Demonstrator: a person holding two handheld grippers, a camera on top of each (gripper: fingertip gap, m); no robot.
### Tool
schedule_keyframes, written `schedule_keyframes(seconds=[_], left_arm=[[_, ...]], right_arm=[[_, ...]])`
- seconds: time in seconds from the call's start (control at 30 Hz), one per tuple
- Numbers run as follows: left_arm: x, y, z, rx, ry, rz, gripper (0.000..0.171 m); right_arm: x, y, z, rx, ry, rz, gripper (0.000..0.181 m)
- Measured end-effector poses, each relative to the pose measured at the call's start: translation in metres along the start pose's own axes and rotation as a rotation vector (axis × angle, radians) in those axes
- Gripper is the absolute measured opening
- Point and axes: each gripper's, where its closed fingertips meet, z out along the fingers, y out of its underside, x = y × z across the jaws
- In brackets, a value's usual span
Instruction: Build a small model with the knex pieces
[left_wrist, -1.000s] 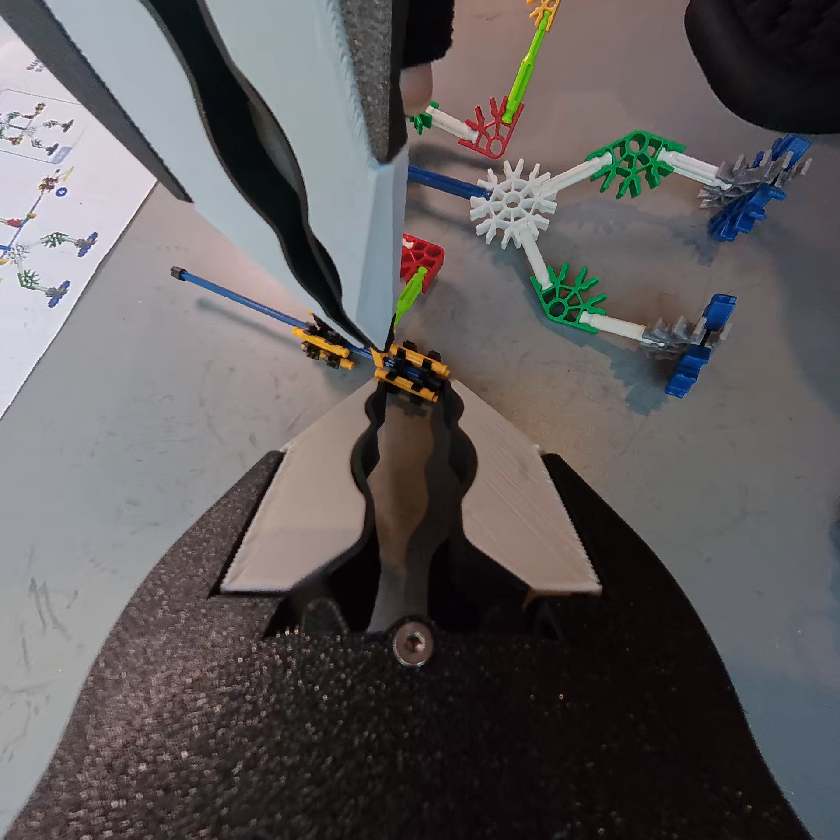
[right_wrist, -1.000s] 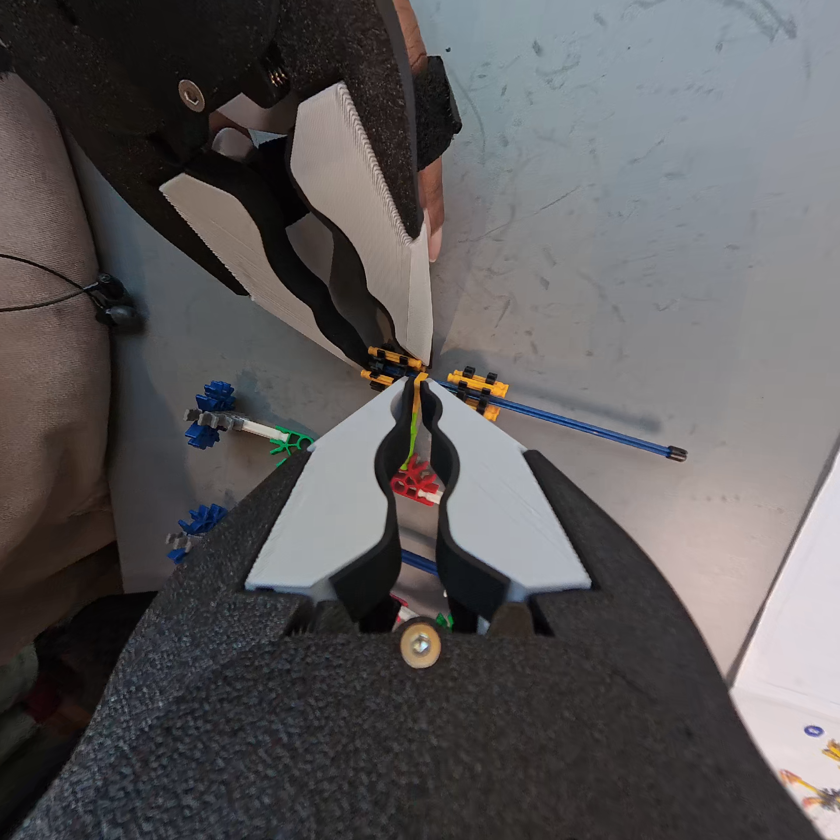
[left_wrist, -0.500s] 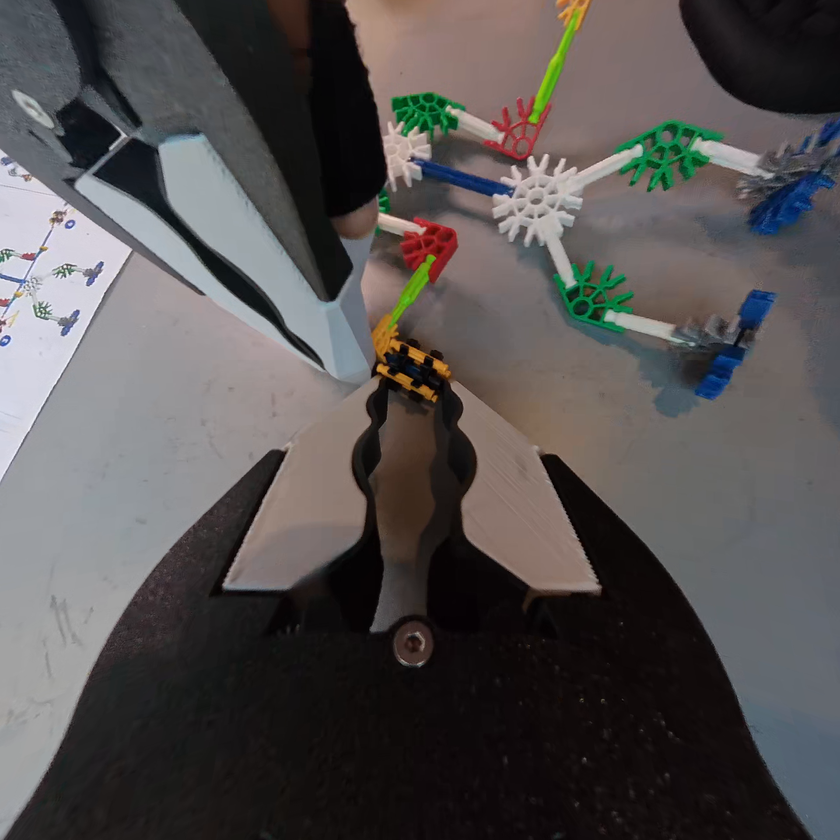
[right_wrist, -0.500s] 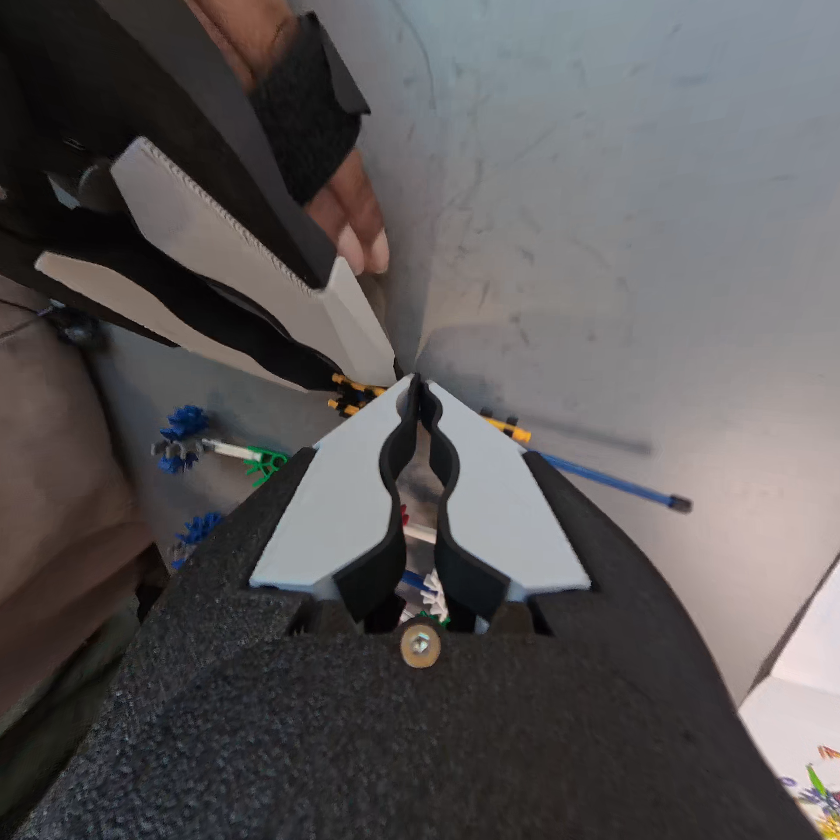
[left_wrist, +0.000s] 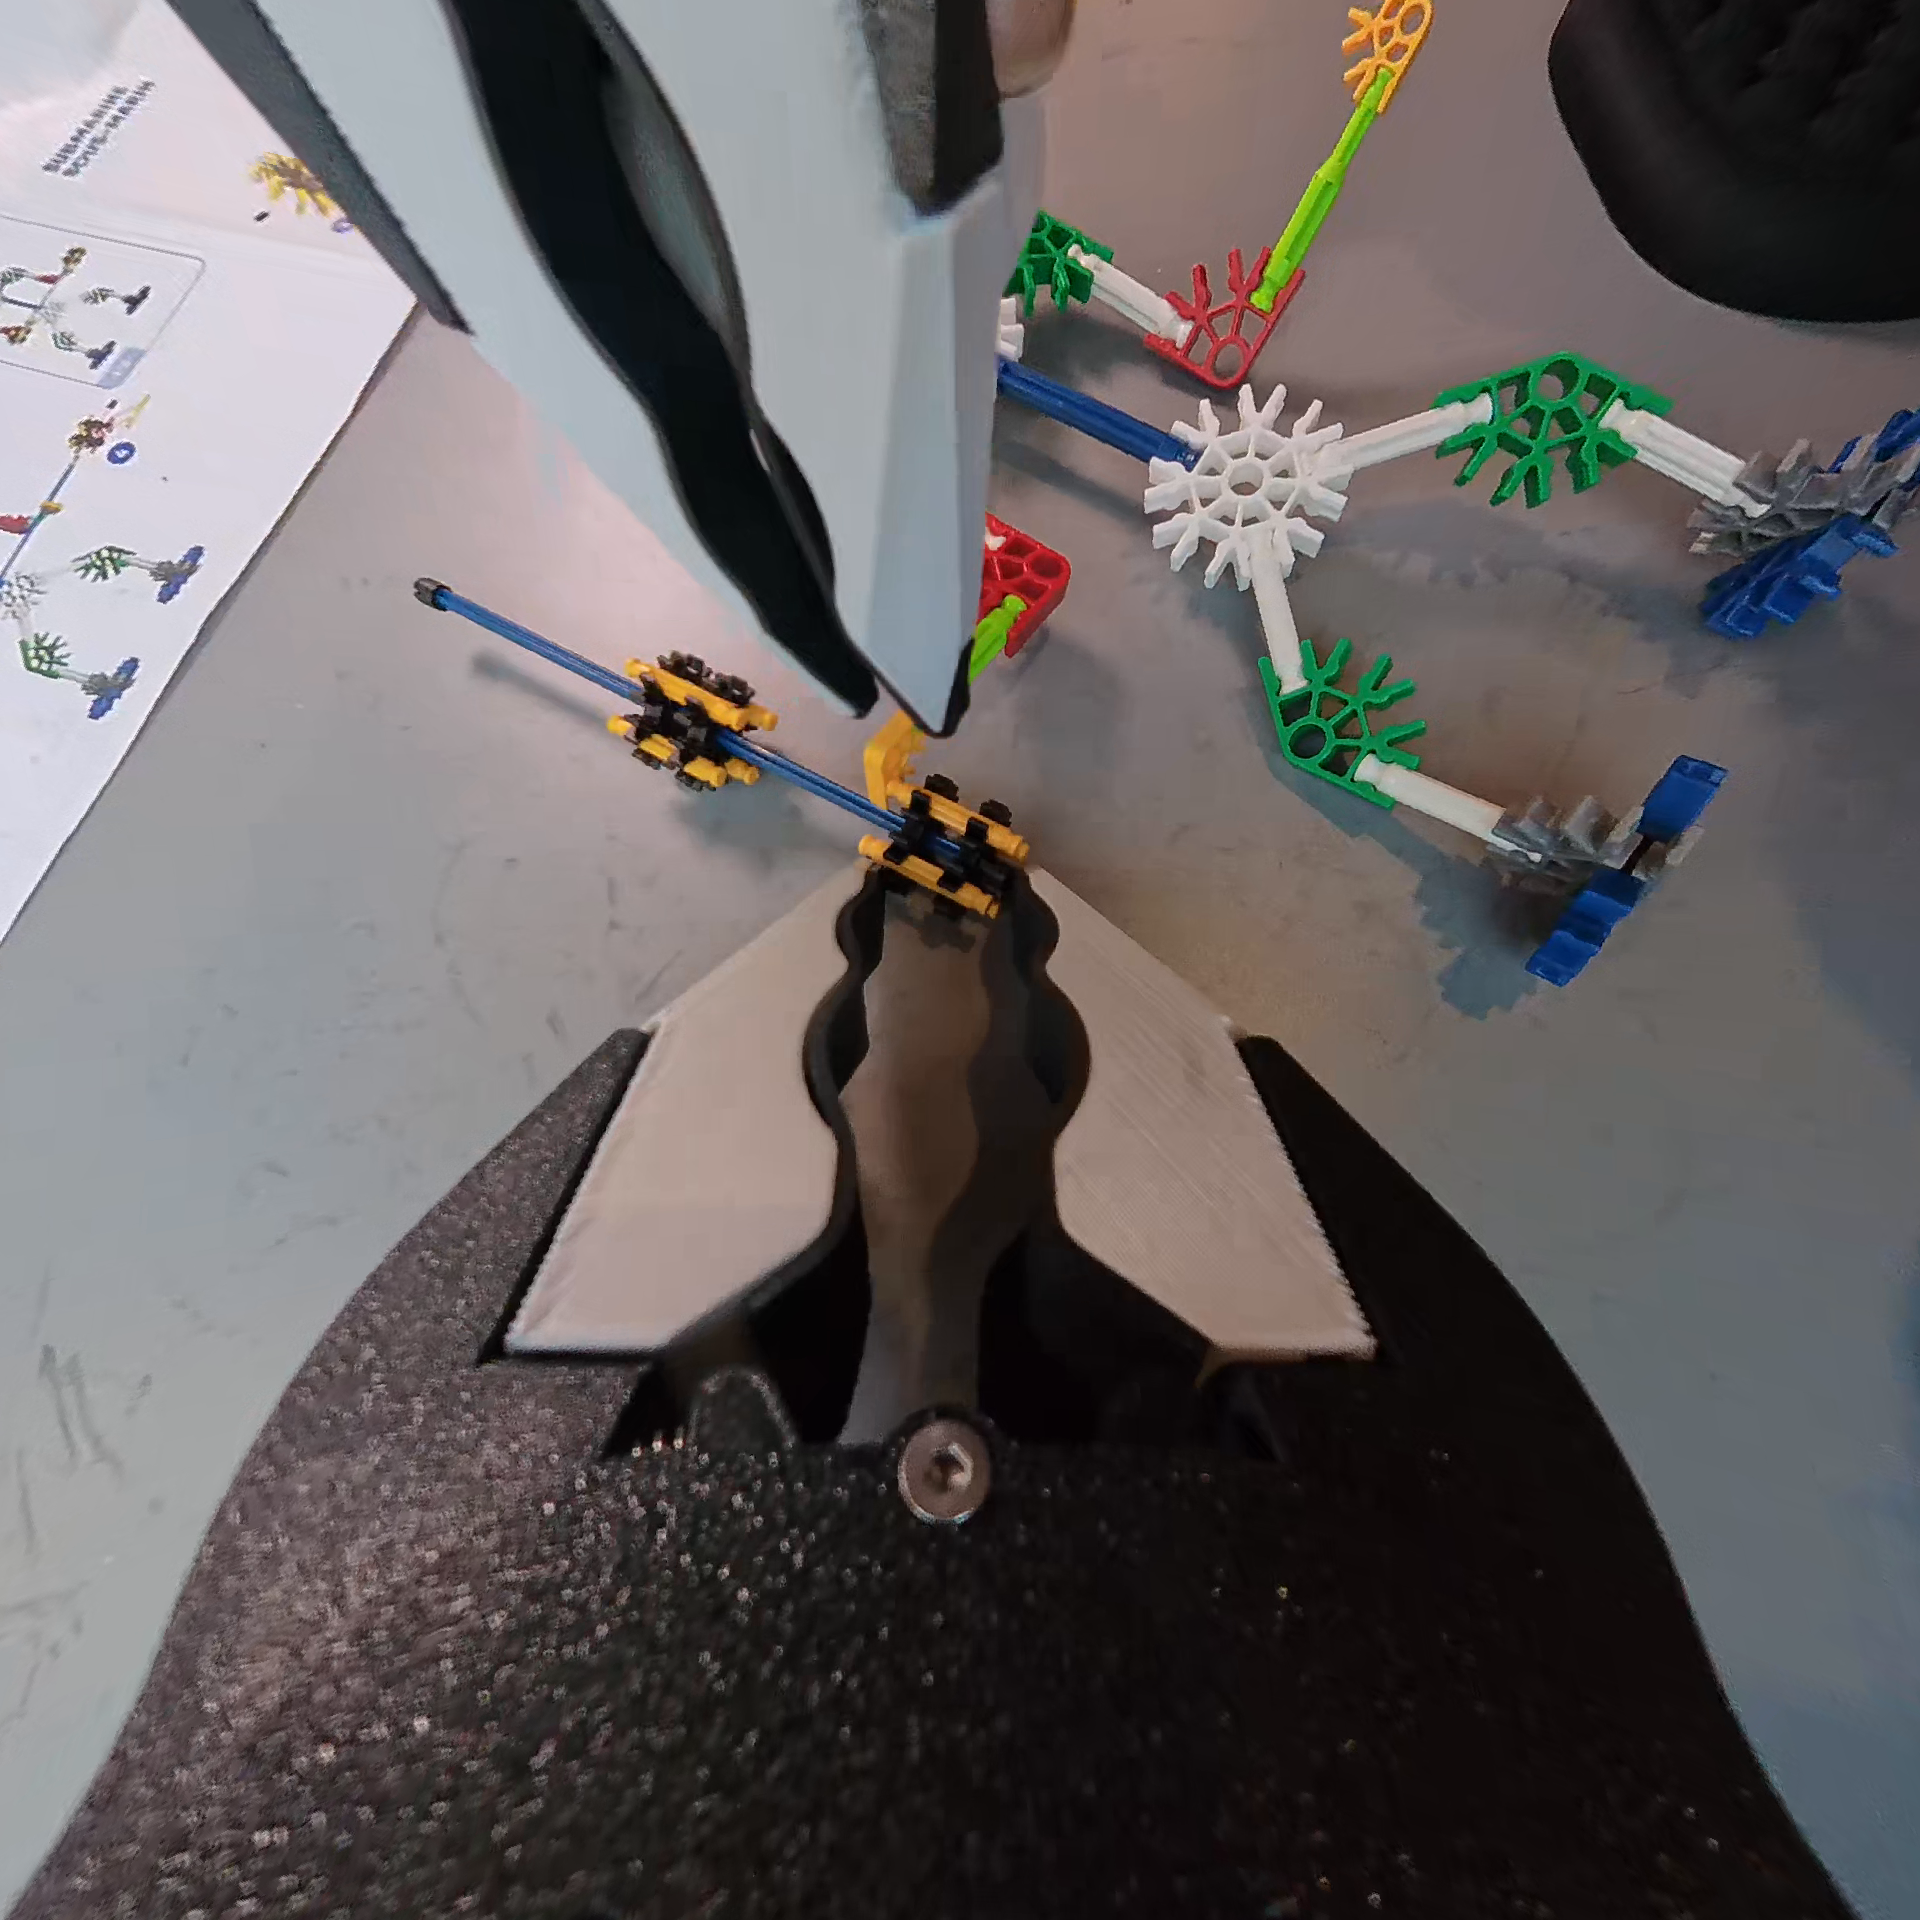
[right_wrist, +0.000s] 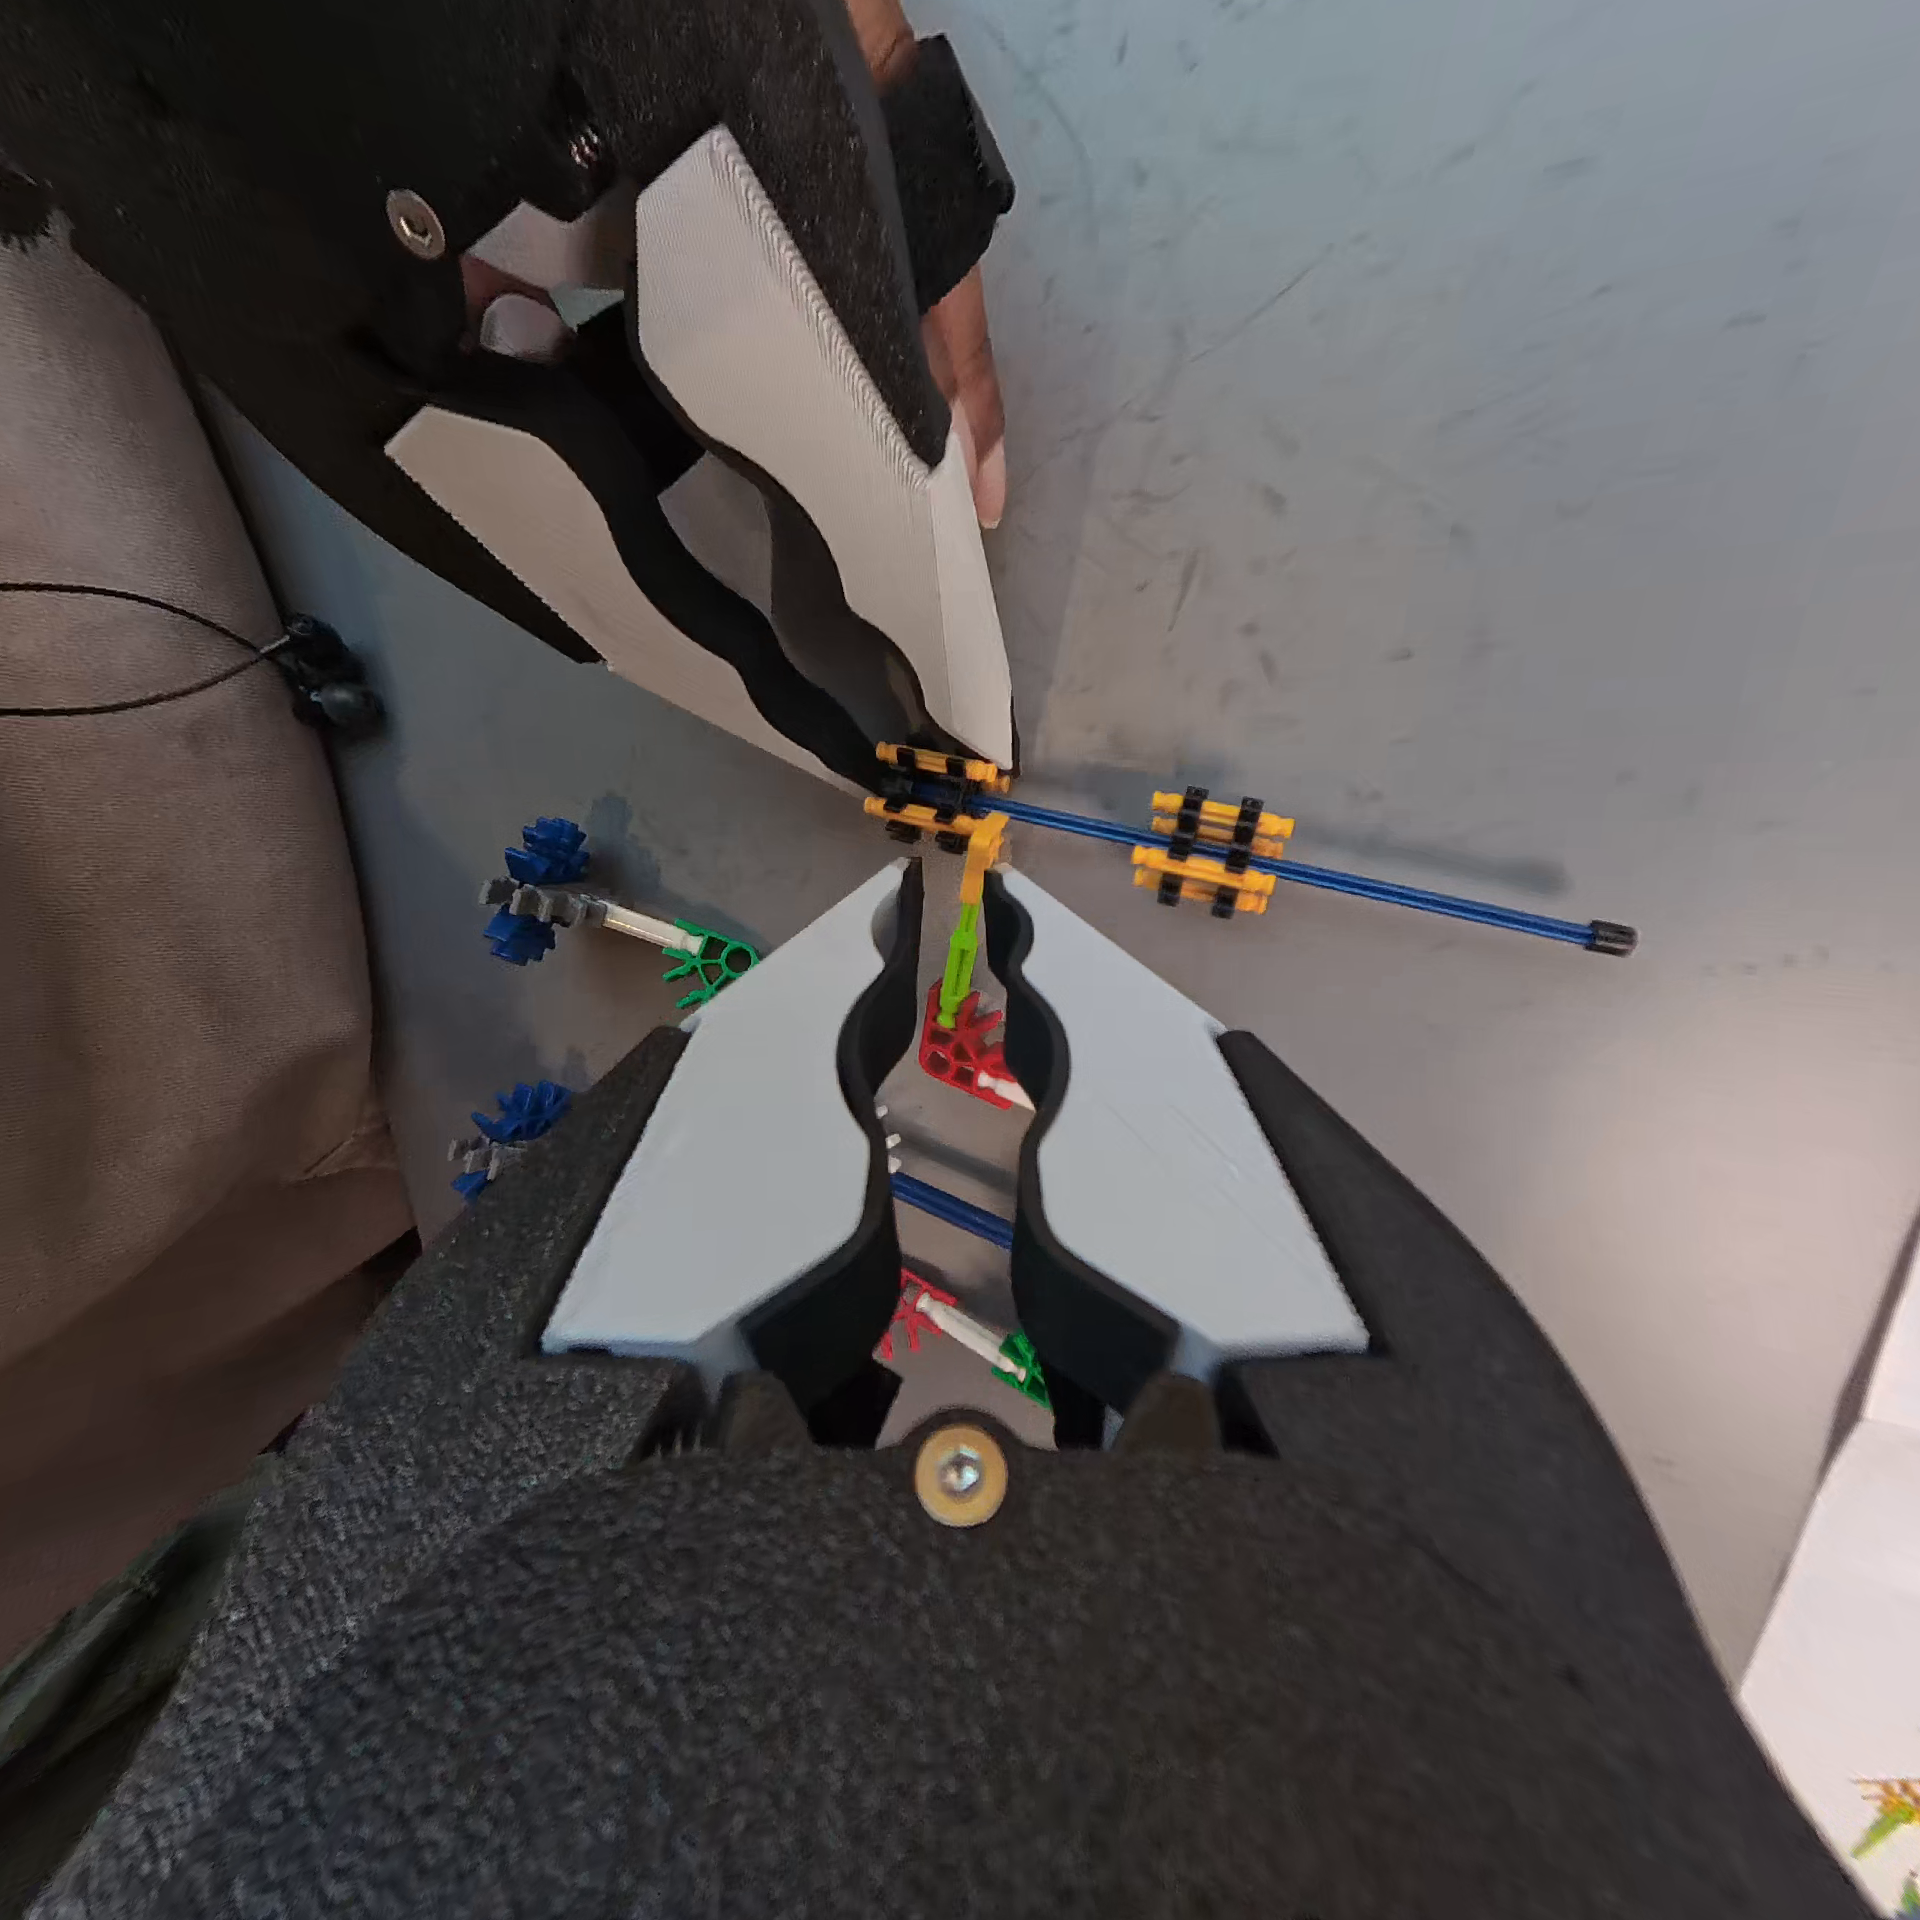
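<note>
My left gripper (left_wrist: 945, 883) is shut on a yellow-and-black wheel (left_wrist: 945, 842) at one end of a thin blue rod (left_wrist: 540, 639). A second such wheel (left_wrist: 691, 717) sits farther along the rod. My right gripper (right_wrist: 951, 871) stands slightly open around a yellow connector (right_wrist: 982, 847) and its light green rod (right_wrist: 961, 956), which ends in a red connector (right_wrist: 956, 1049). The yellow connector meets the blue rod (right_wrist: 1434, 899) right beside the held wheel (right_wrist: 935, 795). The right gripper (left_wrist: 904, 717) shows from above in the left wrist view, the left gripper (right_wrist: 940, 753) in the right wrist view.
A flat model with a white hub (left_wrist: 1242, 488), green connectors, white rods and blue-grey feet lies on the grey table (left_wrist: 312, 1039). A printed sheet (left_wrist: 125, 416) lies at the left edge. A black object (left_wrist: 1745, 156) is at top right. A person's clothing (right_wrist: 156, 935) is close. My left and right fingertips are right by each other.
Half a second ago both grippers were tilted up and the right one was shut. Now they are low over the table again, and the right fingers have parted slightly around the yellow connector.
</note>
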Motion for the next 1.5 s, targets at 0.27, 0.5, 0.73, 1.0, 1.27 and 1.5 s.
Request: schedule_keyframes(seconds=[0.27,0.5,0.73,1.0,1.27,1.5], left_arm=[[0.0,-0.001,0.0,0.004,0.001,0.039,0.024],[0.0,-0.001,0.0,0.002,0.002,0.052,0.024],[0.001,-0.001,0.0,0.004,0.008,0.071,0.024],[0.001,-0.001,0.0,0.003,0.027,0.096,0.023],[0.001,0.001,0.0,0.0,0.046,0.079,0.023],[0.0,0.0,0.0,-0.002,0.046,0.075,0.023]], right_arm=[[0.004,0.001,0.006,0.055,0.052,-0.005,0.003],[0.004,0.0,0.006,0.033,0.026,0.017,0.002],[0.004,0.001,0.009,-0.043,-0.035,0.051,0.001],[0.004,0.0,0.011,-0.136,-0.12,0.112,0.001],[0.005,-0.002,0.011,-0.105,-0.186,0.201,0.001],[0.005,-0.002,0.01,-0.04,-0.208,0.242,0.002]])
